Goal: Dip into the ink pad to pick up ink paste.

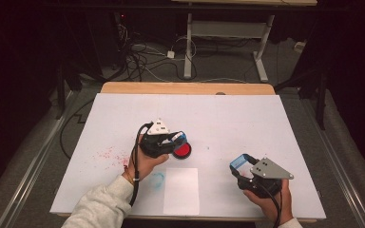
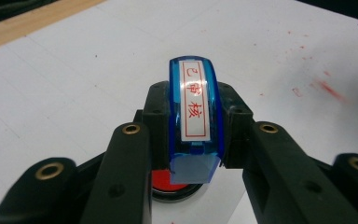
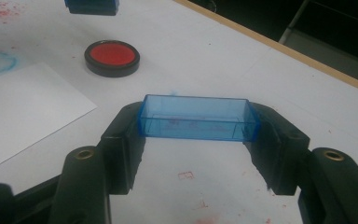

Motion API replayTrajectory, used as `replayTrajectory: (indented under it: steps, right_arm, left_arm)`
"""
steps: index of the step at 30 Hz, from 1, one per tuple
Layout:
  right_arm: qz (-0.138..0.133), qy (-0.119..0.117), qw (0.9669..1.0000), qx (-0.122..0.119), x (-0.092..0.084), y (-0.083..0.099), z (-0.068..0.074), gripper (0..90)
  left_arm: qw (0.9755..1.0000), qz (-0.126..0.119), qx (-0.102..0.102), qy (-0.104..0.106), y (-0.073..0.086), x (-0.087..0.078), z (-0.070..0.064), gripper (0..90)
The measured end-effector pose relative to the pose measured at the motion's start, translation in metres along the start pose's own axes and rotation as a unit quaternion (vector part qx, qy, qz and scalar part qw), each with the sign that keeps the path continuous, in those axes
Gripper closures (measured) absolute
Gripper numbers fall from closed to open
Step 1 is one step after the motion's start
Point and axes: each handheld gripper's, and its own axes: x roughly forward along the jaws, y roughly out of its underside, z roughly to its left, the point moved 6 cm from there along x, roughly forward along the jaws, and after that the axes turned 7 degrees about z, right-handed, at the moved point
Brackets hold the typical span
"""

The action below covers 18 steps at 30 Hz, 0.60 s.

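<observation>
My left gripper (image 1: pixel 179 137) is shut on a blue stamp (image 2: pixel 194 116) that carries a white label with red characters. The stamp hangs just above and beside the round red ink pad (image 1: pixel 182 151), whose red surface (image 2: pixel 164 181) peeks out under it. My right gripper (image 1: pixel 239 162) is shut on the stamp's clear blue cap (image 3: pixel 196 118), held by its two ends a little above the table at the front right. From the right gripper view the ink pad (image 3: pixel 112 56) lies farther off to the left, with the stamp (image 3: pixel 92 6) at the top edge.
A white sheet of paper (image 1: pixel 181 190) lies near the front edge, between my hands. The white table cover (image 1: pixel 228 114) has red ink specks (image 1: pixel 109 154) at the left and a blue ring smudge (image 1: pixel 157 180) beside the paper. Its wooden back edge (image 1: pixel 185 88) runs across.
</observation>
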Motion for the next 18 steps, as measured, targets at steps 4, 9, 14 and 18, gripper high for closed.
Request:
replayTrajectory:
  steps: [4, 9, 14, 18]
  right_arm:
    - [0.005, -0.002, 1.0, -0.002, 0.002, 0.001, 0.001, 40.5]
    - [0.009, -0.002, 0.9999, -0.003, 0.004, 0.003, 0.001, 40.4]
    - [0.009, -0.004, 0.9999, -0.009, 0.004, 0.003, 0.003, 40.4]
    - [0.009, -0.005, 0.9999, -0.011, 0.004, 0.003, 0.003, 40.4]
  left_arm:
    - [1.0, 0.009, -0.002, 0.002, 0.004, 0.009, 0.003, 68.3]
    - [0.9998, 0.022, 0.003, -0.004, 0.011, 0.019, 0.004, 68.3]
    - [0.9995, 0.028, 0.003, -0.014, 0.015, 0.025, 0.006, 68.3]
    - [0.9993, 0.033, 0.004, -0.015, 0.017, 0.03, 0.007, 68.3]
